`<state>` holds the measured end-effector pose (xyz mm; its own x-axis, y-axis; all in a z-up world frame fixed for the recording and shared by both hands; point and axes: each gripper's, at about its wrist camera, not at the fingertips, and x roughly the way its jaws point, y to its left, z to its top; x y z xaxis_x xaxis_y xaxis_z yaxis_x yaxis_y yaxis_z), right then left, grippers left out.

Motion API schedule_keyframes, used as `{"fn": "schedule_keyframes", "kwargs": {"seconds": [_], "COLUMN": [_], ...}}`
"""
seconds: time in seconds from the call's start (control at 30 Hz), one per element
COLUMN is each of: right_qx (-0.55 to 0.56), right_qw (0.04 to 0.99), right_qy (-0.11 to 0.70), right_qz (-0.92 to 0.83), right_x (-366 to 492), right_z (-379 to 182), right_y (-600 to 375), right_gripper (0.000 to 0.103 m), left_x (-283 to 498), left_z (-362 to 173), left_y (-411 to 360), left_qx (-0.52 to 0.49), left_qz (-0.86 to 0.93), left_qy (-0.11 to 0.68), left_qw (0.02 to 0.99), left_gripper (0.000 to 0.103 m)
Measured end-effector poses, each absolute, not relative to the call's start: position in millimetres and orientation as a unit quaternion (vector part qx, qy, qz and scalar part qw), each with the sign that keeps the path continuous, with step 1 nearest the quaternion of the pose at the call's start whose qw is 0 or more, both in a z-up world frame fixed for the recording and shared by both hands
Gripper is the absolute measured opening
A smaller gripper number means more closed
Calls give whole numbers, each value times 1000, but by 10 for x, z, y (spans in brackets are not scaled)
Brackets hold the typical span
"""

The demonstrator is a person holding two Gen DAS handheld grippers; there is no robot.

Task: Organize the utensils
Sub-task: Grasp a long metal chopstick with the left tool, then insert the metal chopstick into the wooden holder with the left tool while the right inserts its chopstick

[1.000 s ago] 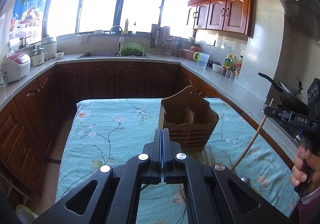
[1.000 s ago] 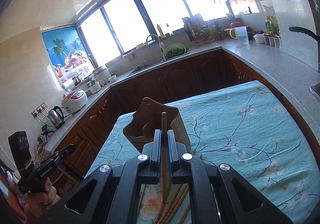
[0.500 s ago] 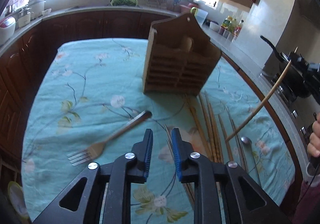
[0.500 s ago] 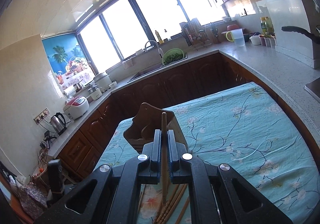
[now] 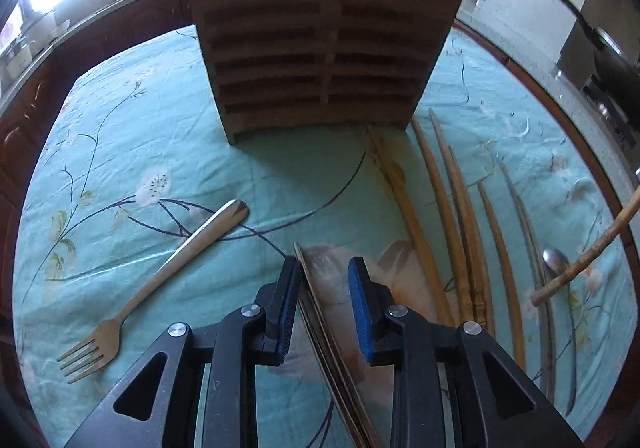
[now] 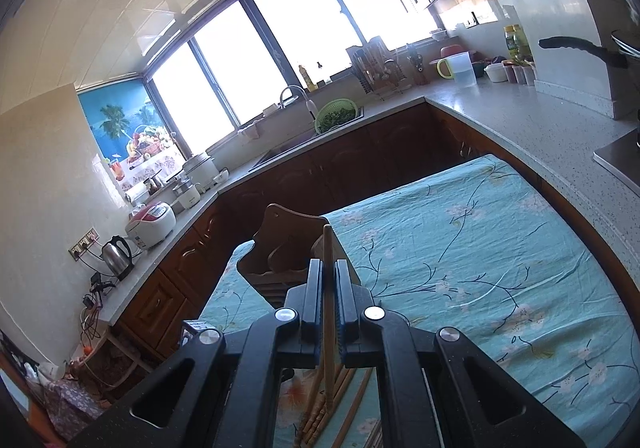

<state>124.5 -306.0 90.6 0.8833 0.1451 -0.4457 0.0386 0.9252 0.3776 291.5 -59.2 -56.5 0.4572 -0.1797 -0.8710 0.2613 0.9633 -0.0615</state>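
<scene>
My left gripper (image 5: 325, 262) points down at the table, jaws slightly apart and closing. A pair of thin dark chopsticks (image 5: 316, 312) lies between them beside the left pad, not pinched. A fork (image 5: 176, 268) lies to its left. Several wooden chopsticks (image 5: 452, 216) and a spoon (image 5: 555, 260) lie to its right. The slatted wooden utensil holder (image 5: 320, 48) stands just beyond. My right gripper (image 6: 329, 268) is shut on one wooden chopstick (image 6: 328, 288), held above the table with its tip before the holder (image 6: 280, 248). That chopstick (image 5: 588, 252) also shows at the right of the left wrist view.
A teal flowered cloth (image 5: 120, 128) covers the table. Dark wood cabinets and a stone counter (image 6: 520, 120) ring it, with a sink, green colander (image 6: 336, 114), rice cooker (image 6: 152, 224) and kettle. A pan with a black handle (image 5: 580, 28) sits on the stove at the right.
My left gripper has dropped and tipped down toward the table, opening from shut over the thin chopsticks. The right gripper has drifted a little, still holding its chopstick.
</scene>
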Motion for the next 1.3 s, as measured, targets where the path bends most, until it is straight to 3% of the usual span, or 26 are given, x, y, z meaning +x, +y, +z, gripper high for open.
{"fn": "schedule_keyframes", "kwargs": {"seconds": [0.07, 0.27, 0.7, 1.3], "right_qx": [193, 198, 180, 160], "right_qw": [951, 950, 959, 966], "right_qy": [240, 239, 217, 195], "right_qz": [28, 36, 40, 59], "right_x": [1233, 1225, 1280, 1546], "right_z": [890, 886, 1121, 1388], "right_y": [-3074, -3077, -3001, -2803], "right_gripper": [5, 5, 5, 5], "left_x": [2927, 2953, 2085, 1996], "left_z": [-535, -320, 1130, 1271], "left_y": [-619, -424, 246, 347], "left_qx": [49, 14, -81, -91], "left_qz": [-127, -136, -184, -174], "left_qy": [507, 491, 341, 265], "left_qw": [851, 861, 918, 944], "left_gripper": [5, 2, 2, 1]}}
